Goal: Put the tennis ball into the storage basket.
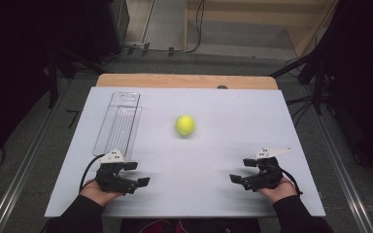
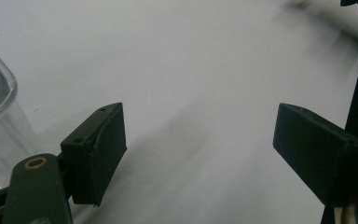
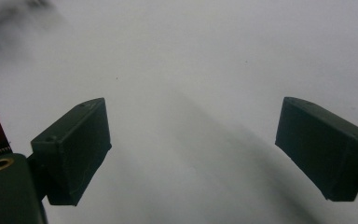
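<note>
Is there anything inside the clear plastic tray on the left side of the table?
The clear plastic tray looks empty: its ribbed bottom shows through. The left gripper covers its near corner, so that spot is hidden.

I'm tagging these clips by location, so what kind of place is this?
Probably a lab or workshop set up for recording, not a home: a white board laid over a wooden table, bare grey floor with loose cables, and dark equipment stands on both sides.

No writing, label, brand, number or sign can be read anywhere: the tennis ball [image 1: 185, 124] shows no legible mark, and the clear tray [image 1: 118, 123] and white table [image 1: 199, 194] are blank.
</note>
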Action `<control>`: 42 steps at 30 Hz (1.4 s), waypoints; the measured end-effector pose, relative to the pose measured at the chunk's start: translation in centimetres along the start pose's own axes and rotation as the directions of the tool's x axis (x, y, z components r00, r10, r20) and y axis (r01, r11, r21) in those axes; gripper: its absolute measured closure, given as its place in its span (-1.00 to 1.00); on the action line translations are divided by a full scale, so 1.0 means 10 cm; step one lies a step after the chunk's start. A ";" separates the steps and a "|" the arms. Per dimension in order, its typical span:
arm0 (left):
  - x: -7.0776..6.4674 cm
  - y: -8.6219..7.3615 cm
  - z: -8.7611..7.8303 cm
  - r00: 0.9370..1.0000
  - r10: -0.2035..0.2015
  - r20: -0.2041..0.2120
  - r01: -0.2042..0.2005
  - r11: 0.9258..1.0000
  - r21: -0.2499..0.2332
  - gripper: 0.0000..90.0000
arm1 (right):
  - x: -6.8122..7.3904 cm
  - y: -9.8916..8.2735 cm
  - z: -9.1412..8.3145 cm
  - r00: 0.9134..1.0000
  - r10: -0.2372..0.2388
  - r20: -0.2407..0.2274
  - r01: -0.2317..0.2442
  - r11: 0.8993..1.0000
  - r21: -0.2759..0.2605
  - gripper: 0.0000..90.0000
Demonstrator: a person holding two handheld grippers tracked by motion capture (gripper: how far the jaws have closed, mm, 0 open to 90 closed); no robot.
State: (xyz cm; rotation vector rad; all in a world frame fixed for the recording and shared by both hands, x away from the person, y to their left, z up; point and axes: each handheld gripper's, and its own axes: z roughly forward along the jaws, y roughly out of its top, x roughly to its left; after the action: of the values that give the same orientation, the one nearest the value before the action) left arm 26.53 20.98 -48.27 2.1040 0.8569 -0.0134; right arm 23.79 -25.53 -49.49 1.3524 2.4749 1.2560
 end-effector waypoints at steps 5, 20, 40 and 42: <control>-0.01 0.00 0.00 1.000 0.000 0.002 0.000 1.000 0.000 -0.61 | 0.01 0.00 0.00 1.000 0.007 -0.004 -0.007 1.000 0.000 -0.81; -0.01 0.00 0.00 1.000 -0.005 0.005 0.005 1.000 -0.008 -0.61 | 0.00 0.00 0.00 1.000 0.004 -0.006 -0.004 1.000 0.005 -0.81; 0.00 0.01 -0.01 1.000 -0.020 0.015 0.020 1.000 -0.010 -0.62 | 0.01 0.00 0.00 1.000 0.003 -0.011 -0.003 1.000 0.010 -0.81; 0.00 0.01 -0.01 1.000 -0.024 0.016 0.024 1.000 -0.011 -0.62 | 0.01 0.00 0.00 1.000 0.002 -0.011 -0.002 1.000 0.010 -0.81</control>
State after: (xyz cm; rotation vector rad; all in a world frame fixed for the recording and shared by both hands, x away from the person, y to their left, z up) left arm 26.61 21.01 -48.17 2.0803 0.8709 -0.0374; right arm 23.74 -25.45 -49.48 1.3541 2.4911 1.2574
